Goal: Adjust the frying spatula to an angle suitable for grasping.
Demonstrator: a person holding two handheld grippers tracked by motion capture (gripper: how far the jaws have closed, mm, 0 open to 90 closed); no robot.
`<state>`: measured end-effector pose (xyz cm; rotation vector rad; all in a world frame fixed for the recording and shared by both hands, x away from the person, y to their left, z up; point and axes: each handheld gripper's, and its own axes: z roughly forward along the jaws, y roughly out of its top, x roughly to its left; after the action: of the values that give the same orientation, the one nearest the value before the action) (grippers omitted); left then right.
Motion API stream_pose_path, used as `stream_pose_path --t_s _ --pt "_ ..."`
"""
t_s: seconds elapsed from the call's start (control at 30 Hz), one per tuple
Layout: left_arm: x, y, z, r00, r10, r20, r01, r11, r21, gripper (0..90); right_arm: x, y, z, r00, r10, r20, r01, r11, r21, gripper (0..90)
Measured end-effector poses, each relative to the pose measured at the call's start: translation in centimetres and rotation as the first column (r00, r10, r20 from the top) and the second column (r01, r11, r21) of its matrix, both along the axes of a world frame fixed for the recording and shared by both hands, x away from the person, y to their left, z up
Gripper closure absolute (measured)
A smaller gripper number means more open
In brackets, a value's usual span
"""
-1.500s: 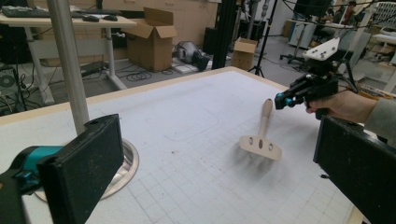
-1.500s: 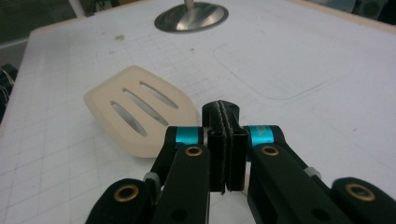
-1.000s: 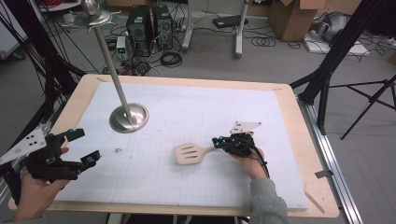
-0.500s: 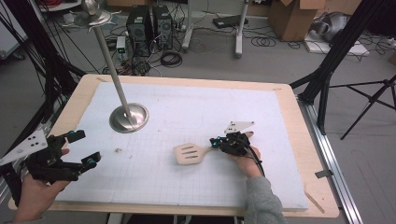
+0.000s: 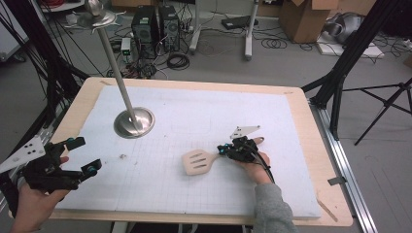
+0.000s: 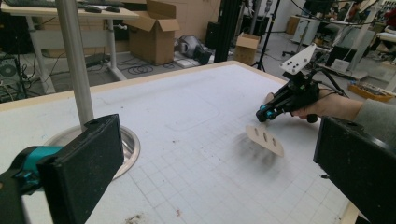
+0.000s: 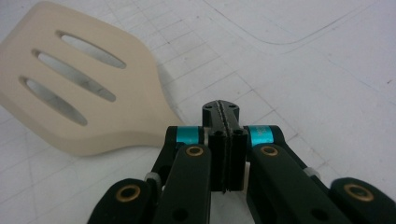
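A beige slotted spatula (image 5: 197,161) lies near the middle of the white gridded mat (image 5: 204,116), its head pointing left. My right gripper (image 5: 224,151) sits over the spatula's neck with its jaws pressed flat together. In the right gripper view the spatula (image 7: 79,93) runs out of sight under the gripper's (image 7: 220,108) left finger, not between the pads. Whether they touch I cannot tell. My left gripper (image 5: 85,154) hovers by the mat's front left corner, open and empty. In the left gripper view its wide-apart pads (image 6: 84,163) frame the spatula (image 6: 265,139).
A metal pole on a round steel base (image 5: 134,122) stands at the back left of the mat; the same pole (image 6: 74,60) rises close by in the left gripper view. The wooden table's edge (image 5: 320,160) runs along the right. Small crumbs (image 5: 122,156) lie near the left gripper.
The right gripper has edged slightly left along the spatula's handle. The spatula and the left gripper stay where they were.
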<state>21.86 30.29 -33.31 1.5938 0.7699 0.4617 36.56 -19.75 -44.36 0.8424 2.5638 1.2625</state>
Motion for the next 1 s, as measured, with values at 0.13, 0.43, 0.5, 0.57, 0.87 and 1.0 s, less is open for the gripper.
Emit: stream_pose_path --t_s 0.13,0.43,0.5,0.57,0.87,1.0 --pt "0.0 0.0 0.0 1.0000 -0.003 0.002 0.003 1.0000 -0.001 2.0 -0.2 -0.1 0.1 1.0000 0.001 0.003 -0.001 1.0000 -0.004 90.0" --pt "0.0 0.0 -0.1 1.0000 -0.001 -0.004 0.001 1.0000 0.001 2.0 -0.6 -0.5 -0.1 1.0000 -0.004 -0.006 0.004 0.9997 0.025 90.0" --pt "0.0 0.0 -0.1 1.0000 -0.001 -0.004 0.001 1.0000 0.002 2.0 -0.8 -0.6 0.0 1.0000 0.004 -0.003 -0.004 0.9997 0.026 90.0" --pt "-0.1 0.0 -0.1 1.0000 0.000 -0.006 0.000 1.0000 0.003 2.0 -1.0 -0.7 0.0 0.9999 0.007 -0.007 -0.007 0.9997 0.024 90.0" --pt "-0.1 0.0 -0.1 1.0000 0.000 -0.005 0.000 1.0000 0.002 2.0 -1.4 -1.2 0.1 0.9993 0.037 -0.006 -0.037 0.9989 0.029 90.0" --pt "0.0 -0.1 0.0 1.0000 -0.006 -0.003 0.006 1.0000 0.001 2.0 -1.4 -1.4 0.3 0.9991 0.041 0.005 -0.041 0.9991 0.004 90.0"
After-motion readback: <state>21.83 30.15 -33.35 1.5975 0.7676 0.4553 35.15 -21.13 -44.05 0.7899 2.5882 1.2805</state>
